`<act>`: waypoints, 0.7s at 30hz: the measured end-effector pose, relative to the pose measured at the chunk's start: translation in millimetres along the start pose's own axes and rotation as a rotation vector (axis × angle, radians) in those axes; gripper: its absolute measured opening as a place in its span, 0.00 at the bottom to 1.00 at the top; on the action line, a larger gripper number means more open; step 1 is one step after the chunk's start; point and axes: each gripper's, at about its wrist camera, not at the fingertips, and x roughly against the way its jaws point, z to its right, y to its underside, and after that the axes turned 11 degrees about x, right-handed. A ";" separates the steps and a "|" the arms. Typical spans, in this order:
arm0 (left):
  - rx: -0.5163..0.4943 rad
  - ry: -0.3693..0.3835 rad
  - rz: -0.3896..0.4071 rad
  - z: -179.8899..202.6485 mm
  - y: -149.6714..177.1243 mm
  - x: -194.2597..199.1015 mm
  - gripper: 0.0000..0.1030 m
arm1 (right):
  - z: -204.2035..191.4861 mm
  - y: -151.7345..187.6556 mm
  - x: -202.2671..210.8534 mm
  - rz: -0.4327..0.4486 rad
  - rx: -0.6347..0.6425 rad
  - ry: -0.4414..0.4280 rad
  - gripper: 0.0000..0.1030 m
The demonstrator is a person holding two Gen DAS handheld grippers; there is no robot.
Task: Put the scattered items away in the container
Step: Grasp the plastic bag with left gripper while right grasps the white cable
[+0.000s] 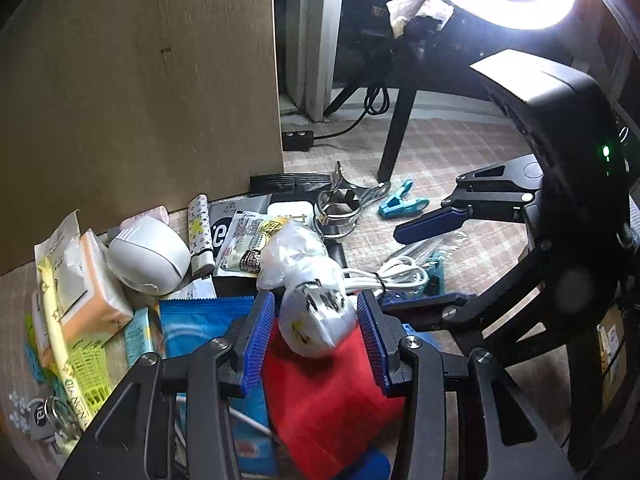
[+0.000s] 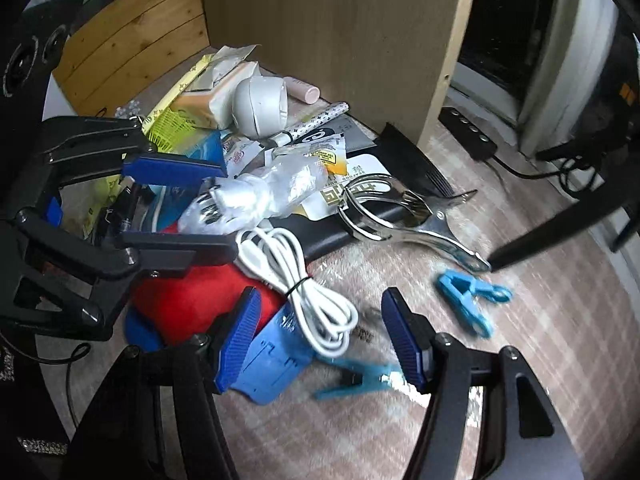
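My left claw (image 1: 316, 320) is spread around a clear bag (image 1: 312, 304) atop the red cloth (image 1: 328, 400), pads apart from it. My right claw (image 2: 320, 340) hangs spread over the white cable (image 2: 304, 280) on the carpet (image 2: 540, 340).

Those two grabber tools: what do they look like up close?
Both are alike. The left gripper and the right gripper have black metal linkage arms joined by silver screws, ending in two flat fingers faced with ribbed blue pads. The right one's body shows a small green light.
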 end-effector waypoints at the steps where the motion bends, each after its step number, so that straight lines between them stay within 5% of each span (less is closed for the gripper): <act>1: 0.001 -0.001 -0.002 -0.7 -0.7 -1.9 0.40 | 0.5 -0.5 -2.7 0.003 0.002 -0.009 0.60; 7: 0.032 0.014 -0.025 -5.5 -0.4 -11.1 0.40 | 9.4 1.6 -9.9 0.030 -0.048 -0.063 0.59; 11: 0.017 0.017 -0.037 -3.5 1.1 -12.2 0.34 | 11.9 3.9 -10.3 0.026 -0.093 -0.133 0.41; 13: 0.009 0.002 -0.025 -2.2 0.4 -9.5 0.34 | 10.6 4.5 -7.0 0.031 -0.096 -0.128 0.34; 21: 0.026 0.003 0.022 -5.6 3.0 6.5 0.31 | -2.6 13.6 12.6 0.073 -0.106 -0.074 0.31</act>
